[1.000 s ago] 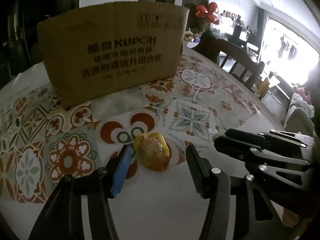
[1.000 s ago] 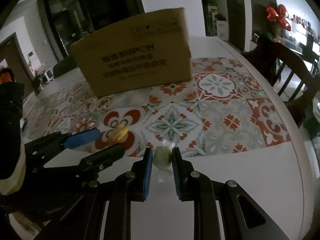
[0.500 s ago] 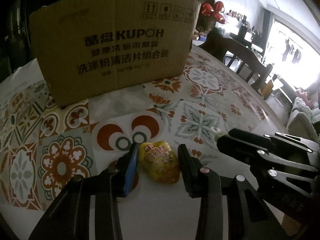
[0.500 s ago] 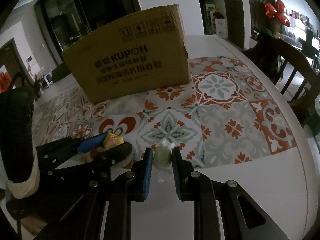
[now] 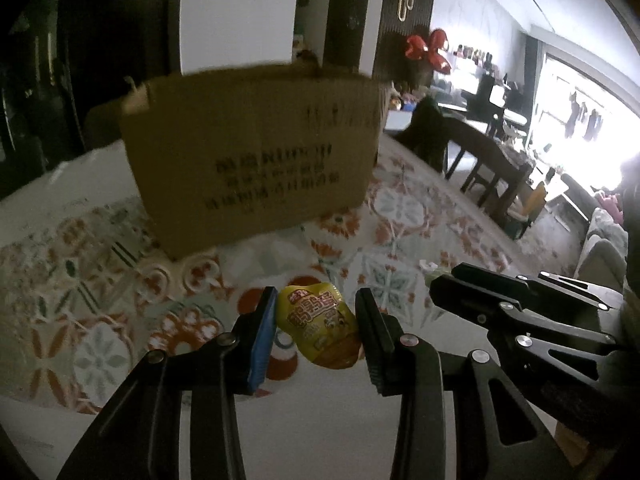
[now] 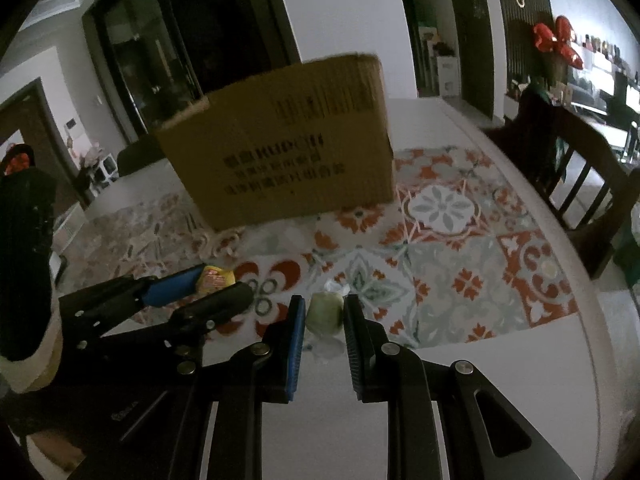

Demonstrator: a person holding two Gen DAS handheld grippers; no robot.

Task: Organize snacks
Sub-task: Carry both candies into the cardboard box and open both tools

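Observation:
My left gripper (image 5: 316,320) is shut on a yellow snack packet (image 5: 320,326) with red print, held clear above the tiled tablecloth. The same packet (image 6: 216,278) shows at the left of the right wrist view, pinched in the left gripper (image 6: 208,286). My right gripper (image 6: 324,316) is shut on a small pale green wrapped sweet (image 6: 325,313), its clear wrapper ends sticking out above and below. The right gripper (image 5: 448,284) also appears at the right of the left wrist view. A brown cardboard box (image 5: 256,156) with dark print stands ahead, beyond both grippers.
The round white table (image 6: 520,360) carries a patterned cloth of red, green and white tiles (image 6: 440,208). A dark wooden chair (image 6: 576,168) stands by the table's right side. A gloved hand and sleeve (image 6: 24,264) hold the left gripper.
The left gripper closed on the yellow packet and lifted it off the cloth. The right gripper rose a little with the green sweet. The box now sits lower and farther off in both views.

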